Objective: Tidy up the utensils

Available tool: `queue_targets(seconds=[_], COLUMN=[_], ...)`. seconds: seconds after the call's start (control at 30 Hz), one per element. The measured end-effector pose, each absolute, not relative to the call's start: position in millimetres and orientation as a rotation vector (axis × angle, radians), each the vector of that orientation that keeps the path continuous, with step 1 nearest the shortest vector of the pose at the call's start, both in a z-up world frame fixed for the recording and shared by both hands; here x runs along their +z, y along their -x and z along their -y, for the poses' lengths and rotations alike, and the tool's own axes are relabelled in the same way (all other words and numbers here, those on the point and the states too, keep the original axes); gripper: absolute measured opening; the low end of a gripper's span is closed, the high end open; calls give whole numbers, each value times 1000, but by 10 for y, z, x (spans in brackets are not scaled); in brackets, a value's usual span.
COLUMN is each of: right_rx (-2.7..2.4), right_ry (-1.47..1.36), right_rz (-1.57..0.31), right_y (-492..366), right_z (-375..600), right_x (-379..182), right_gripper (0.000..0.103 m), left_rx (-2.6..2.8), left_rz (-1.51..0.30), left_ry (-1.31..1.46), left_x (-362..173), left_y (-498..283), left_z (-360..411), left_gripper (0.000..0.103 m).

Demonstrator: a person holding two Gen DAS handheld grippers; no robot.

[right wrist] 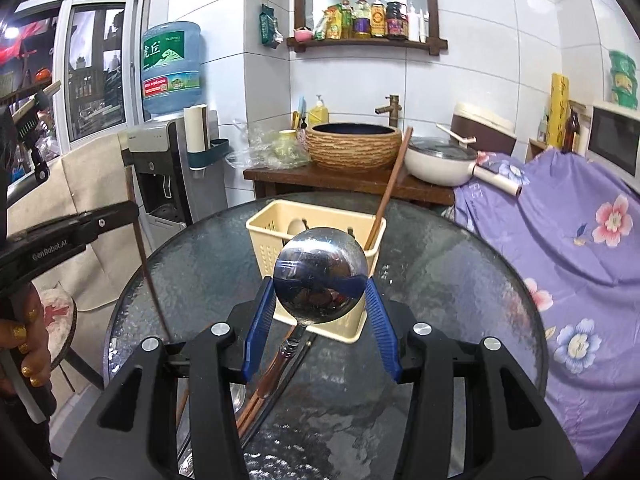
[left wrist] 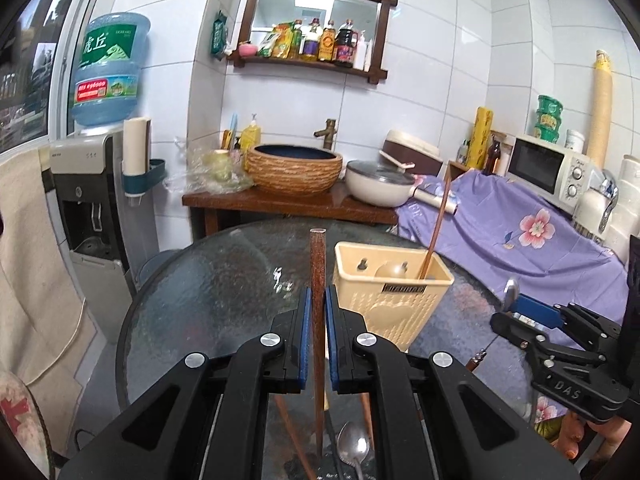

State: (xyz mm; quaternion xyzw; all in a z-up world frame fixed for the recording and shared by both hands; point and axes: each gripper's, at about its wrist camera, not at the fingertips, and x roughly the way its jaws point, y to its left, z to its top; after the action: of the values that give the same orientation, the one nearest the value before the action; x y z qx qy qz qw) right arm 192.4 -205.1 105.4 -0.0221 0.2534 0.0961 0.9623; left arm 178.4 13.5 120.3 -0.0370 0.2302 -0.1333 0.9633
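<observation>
The left gripper (left wrist: 316,308) is clenched on a dark wooden chopstick (left wrist: 318,264), its blue pads (left wrist: 305,340) pressing the stick from both sides. The chopstick's long axis runs nearly upright between the jaws: its square butt end rises well above the fingertips, and the thinner end drops below the jaws toward the glass table (left wrist: 208,280). In the right wrist view the same chopstick (right wrist: 146,264) hangs as a thin, slightly slanted line beneath the left gripper (right wrist: 120,212) at the left edge.

The right gripper (right wrist: 320,292) grasps a metal ladle (right wrist: 320,276) by its round bowl, the blue pads (right wrist: 378,320) bearing on the bowl's two sides with the jaws held partly apart by its width. The bowl sits at the fingertips, its hollow facing the camera; the handle points back and down between the jaws, ending in a brown grip. In the left wrist view the right gripper (left wrist: 516,312) shows at the right with the ladle's bowl edge-on above it.

Just beyond both sets of jaws stands a cream utensil basket (left wrist: 396,304) on the table, holding another chopstick (left wrist: 434,232) that leans up and to the right. Beneath the left jaws lie a small spoon (left wrist: 352,448) and more chopsticks (left wrist: 292,436) on the glass.
</observation>
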Motion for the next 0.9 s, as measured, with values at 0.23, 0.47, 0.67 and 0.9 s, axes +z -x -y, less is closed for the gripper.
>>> queue_targets(seconds=[0.23, 0.47, 0.67, 0.9], right_rx=[195, 164, 104, 44], right_ry=[71, 81, 113, 151], right_rz=[-481, -433, -387, -381], right_y=[-2050, -2262, -2506, -2808], right_z=[2079, 2150, 2165, 2140], right_x=[1395, 1904, 2222, 2150], right_gripper=[47, 47, 47, 47], left_rx=[-301, -344, -341, -304], left_rz=[-388, -312, -289, -293], left_ry=[65, 42, 18, 36], left_x=[1623, 2215, 2552, 2519], left_y=[-1795, -1926, -2232, -2651], left_z=[-69, 109, 310, 443], left_gripper=[7, 7, 7, 7])
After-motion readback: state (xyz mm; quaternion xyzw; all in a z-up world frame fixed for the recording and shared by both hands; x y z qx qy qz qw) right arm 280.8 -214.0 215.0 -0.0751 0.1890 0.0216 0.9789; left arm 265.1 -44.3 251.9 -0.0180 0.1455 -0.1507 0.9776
